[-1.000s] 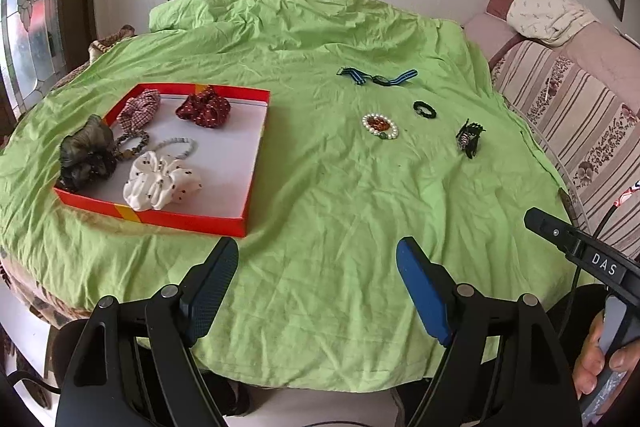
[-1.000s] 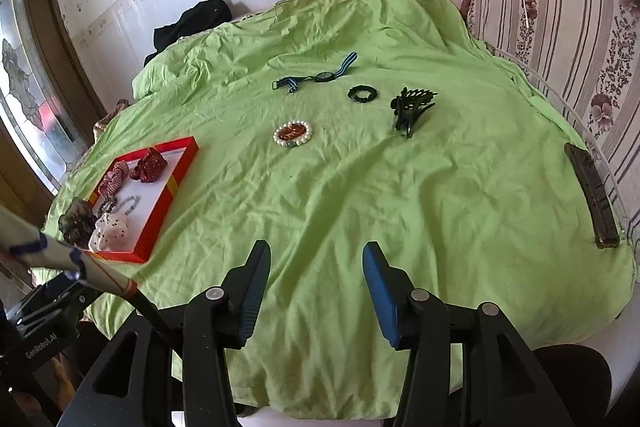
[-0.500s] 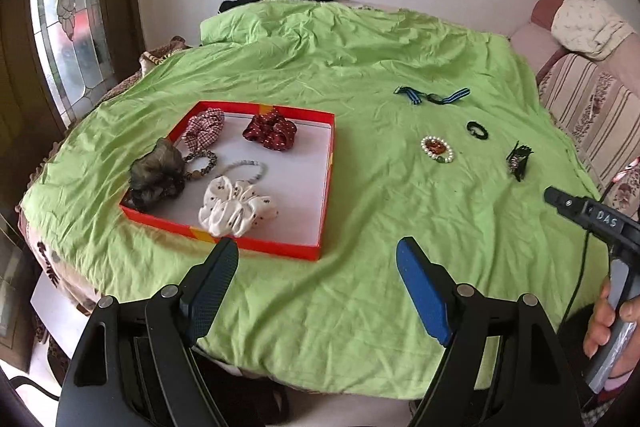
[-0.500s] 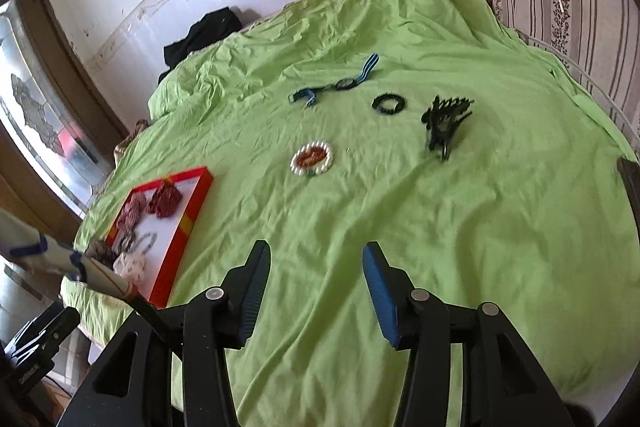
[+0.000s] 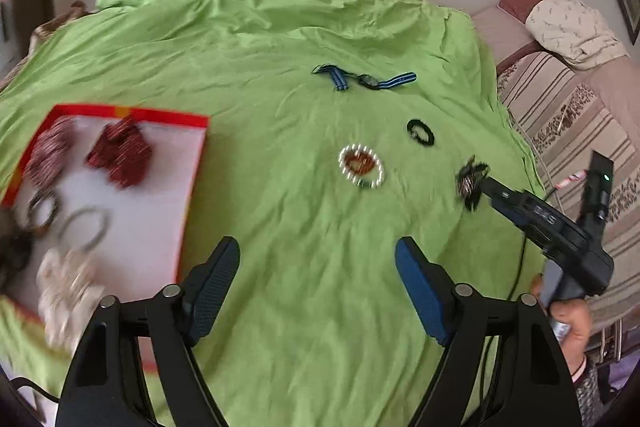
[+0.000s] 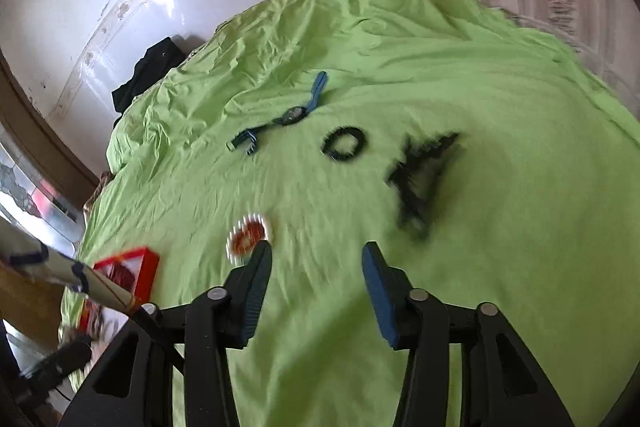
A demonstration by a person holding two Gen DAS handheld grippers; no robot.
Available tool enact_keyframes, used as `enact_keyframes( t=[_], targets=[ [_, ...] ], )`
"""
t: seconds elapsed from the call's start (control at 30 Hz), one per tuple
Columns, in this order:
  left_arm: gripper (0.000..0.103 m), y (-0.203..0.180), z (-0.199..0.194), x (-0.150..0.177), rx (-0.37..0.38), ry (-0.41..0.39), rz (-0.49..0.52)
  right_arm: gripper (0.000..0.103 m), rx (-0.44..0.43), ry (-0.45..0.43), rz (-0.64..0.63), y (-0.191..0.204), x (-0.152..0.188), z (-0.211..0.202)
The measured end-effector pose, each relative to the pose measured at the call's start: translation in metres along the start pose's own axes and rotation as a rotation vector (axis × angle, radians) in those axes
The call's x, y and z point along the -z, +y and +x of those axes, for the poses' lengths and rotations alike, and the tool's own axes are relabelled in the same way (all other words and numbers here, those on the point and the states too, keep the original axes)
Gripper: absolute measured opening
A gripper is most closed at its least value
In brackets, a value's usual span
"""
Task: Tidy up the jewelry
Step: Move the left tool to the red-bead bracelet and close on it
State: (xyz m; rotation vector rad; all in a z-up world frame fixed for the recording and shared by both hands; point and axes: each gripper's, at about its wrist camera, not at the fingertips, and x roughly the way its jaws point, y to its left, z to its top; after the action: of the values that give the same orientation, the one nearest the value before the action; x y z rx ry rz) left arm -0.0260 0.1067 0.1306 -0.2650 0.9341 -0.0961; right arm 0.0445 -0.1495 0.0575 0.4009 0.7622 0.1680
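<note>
Across a green bedsheet [image 5: 280, 39] lie a pearl bracelet [image 5: 361, 167], black hair tie [image 5: 420, 132], watch [image 5: 366, 79] and hair claw clip [image 6: 420, 179]; nearby, a red tray [image 5: 192, 183] holds scrunchies. Left claw [image 5: 316, 287] and right claw [image 6: 316, 287] are closing, nothing between their jaws.

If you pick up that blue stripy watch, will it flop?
Probably. The watch lies flat with its fabric-looking strap bent along the green sheet, so the ends would likely dangle. It looks thin, so probably light.
</note>
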Motion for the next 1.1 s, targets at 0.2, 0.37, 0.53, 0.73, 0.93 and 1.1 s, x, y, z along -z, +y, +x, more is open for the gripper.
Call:
enact_keyframes(
  t=[0.2,0.37,0.53,0.73,0.93,1.1],
  targets=[
    [0.058,-0.011,0.077,-0.029,-0.019,0.096,0.028,0.041,-0.049,0.062,-0.005,0.008,-0.009,0.062],
    [0.058,-0.022,0.141,-0.048,-0.003,0.142,0.003,0.041,-0.059,0.071,-0.036,0.003,-0.008,0.07],
    [0.058,-0.034,0.18,-0.045,-0.031,0.163,0.018,0.042,-0.068,0.046,-0.023,-0.007,-0.012,0.067],
    [0.007,-0.038,0.177,-0.043,-0.22,0.164,0.08,0.042,-0.07,0.017,-0.046,-0.002,-0.012,0.058],
    [0.0,-0.003,0.143,-0.026,-0.235,0.197,0.053,0.042,-0.043,0.0,-0.057,-0.002,-0.01,0.053],
    [0.0,0.007,0.122,-0.029,-0.157,0.152,0.041,0.042,-0.053,0.008,-0.051,-0.002,-0.007,0.052]
  ],
)
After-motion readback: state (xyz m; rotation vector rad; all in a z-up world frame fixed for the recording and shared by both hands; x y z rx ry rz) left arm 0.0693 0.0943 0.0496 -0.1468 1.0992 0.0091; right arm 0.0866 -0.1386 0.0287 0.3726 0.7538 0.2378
